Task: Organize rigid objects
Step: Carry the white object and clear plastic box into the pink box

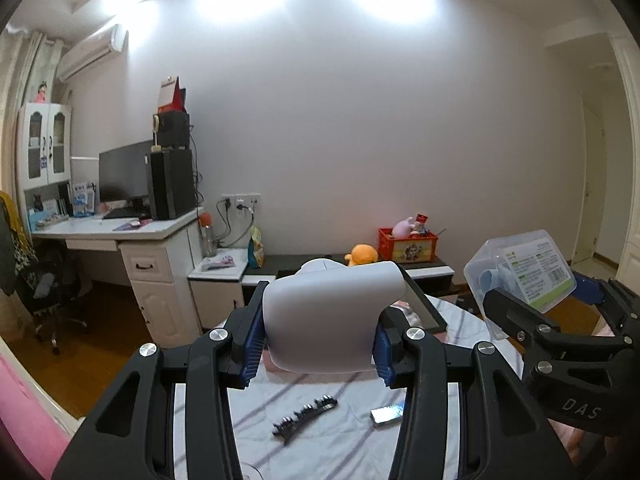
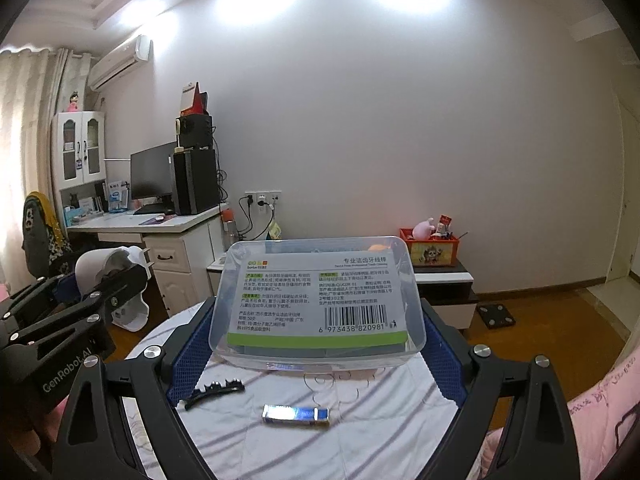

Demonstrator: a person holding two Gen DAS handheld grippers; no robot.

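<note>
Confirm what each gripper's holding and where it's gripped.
Left gripper clamps a white curved plastic piece by its two sides. Right gripper clamps a clear labelled plastic box by its two ends.

Both wrist cameras sat close behind their own jaws, above a striped cloth (image 1: 320,432), facing a white wall (image 1: 360,120). The left view caught the right gripper (image 1: 532,312) at its right edge; the right view caught the left gripper (image 2: 116,280) at its left edge. Both shared the desk (image 2: 160,224), a black hair clip (image 1: 306,416) and a red crate (image 2: 434,250).
</note>
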